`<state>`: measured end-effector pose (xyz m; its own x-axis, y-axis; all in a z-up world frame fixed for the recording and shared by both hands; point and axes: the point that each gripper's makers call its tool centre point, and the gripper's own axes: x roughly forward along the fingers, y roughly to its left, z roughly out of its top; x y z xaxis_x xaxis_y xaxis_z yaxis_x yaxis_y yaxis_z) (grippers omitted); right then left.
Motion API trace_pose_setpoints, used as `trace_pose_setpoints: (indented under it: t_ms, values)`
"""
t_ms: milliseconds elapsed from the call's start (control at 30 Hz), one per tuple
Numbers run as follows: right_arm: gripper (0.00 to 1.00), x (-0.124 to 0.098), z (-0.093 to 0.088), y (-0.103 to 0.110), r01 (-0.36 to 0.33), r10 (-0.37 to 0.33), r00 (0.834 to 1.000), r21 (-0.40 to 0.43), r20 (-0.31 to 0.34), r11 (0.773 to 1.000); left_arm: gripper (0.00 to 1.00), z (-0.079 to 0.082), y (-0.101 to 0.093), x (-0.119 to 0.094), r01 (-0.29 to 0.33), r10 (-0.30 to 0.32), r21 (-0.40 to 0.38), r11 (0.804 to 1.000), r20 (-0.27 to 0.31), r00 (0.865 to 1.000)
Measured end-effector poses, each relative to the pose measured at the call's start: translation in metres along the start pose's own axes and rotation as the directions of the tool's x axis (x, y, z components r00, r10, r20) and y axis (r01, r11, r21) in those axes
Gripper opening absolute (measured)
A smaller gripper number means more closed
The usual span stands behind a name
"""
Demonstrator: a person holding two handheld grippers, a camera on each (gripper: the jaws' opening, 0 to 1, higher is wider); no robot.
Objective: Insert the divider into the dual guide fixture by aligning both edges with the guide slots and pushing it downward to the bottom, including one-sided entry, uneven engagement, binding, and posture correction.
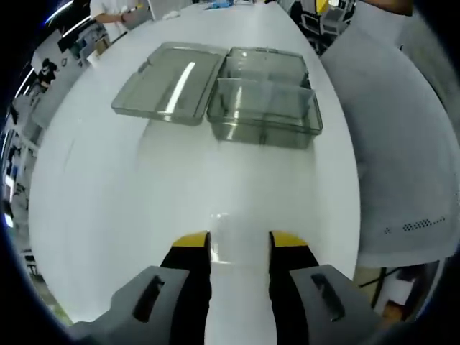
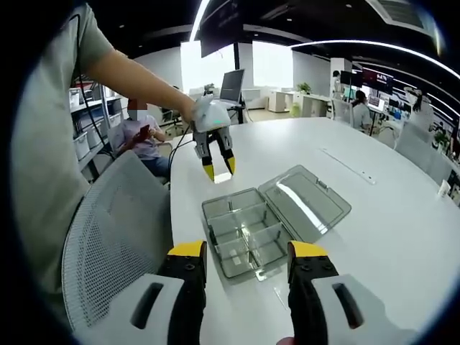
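Note:
A clear plastic box (image 1: pixel 264 108) with inner partitions stands on the white table, its hinged lid (image 1: pixel 169 89) lying open flat beside it. My left gripper (image 1: pixel 241 243) is shut on a translucent divider (image 1: pixel 240 226), held above the table well short of the box. In the right gripper view the box (image 2: pixel 241 237) and its lid (image 2: pixel 306 200) lie just beyond my right gripper (image 2: pixel 248 253), which stands open with nothing between its yellow-tipped fingers. A person's hand holds the left gripper (image 2: pixel 218 169) up beyond the box, with the small clear divider (image 2: pixel 222 176) at its tips.
A white mesh chair (image 1: pixel 402 144) stands against the table edge next to the box; it appears too as the chair (image 2: pixel 108 230) at the left. The person's arm (image 2: pixel 136 75) reaches over it. Desks, monitors and other people lie beyond the table (image 2: pixel 402 237).

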<state>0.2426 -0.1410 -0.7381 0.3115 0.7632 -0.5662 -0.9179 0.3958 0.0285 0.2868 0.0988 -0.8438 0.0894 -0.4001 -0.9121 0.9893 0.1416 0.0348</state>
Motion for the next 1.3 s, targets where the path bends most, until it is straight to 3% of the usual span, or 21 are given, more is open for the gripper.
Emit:
trace_pose_setpoints:
  t_ms: [600,1100,1300]
  values:
    - [0.39,0.016,0.014,-0.002,-0.037,0.033,0.998,0.081,0.050,0.996,0.27,0.038,-0.006,-0.019,-0.068,0.067,0.009,0.998,0.106,0.992]
    - [0.37,0.032,0.029,-0.003,-0.058,0.044,0.995,0.164,0.088,0.985,0.27,0.086,-0.014,-0.032,-0.129,0.116,0.054,0.990,0.199,0.973]
    - [0.36,0.037,0.038,-0.003,-0.073,0.047,0.991,0.217,0.123,0.973,0.27,0.109,-0.018,-0.041,-0.159,0.136,0.076,0.984,0.248,0.959]
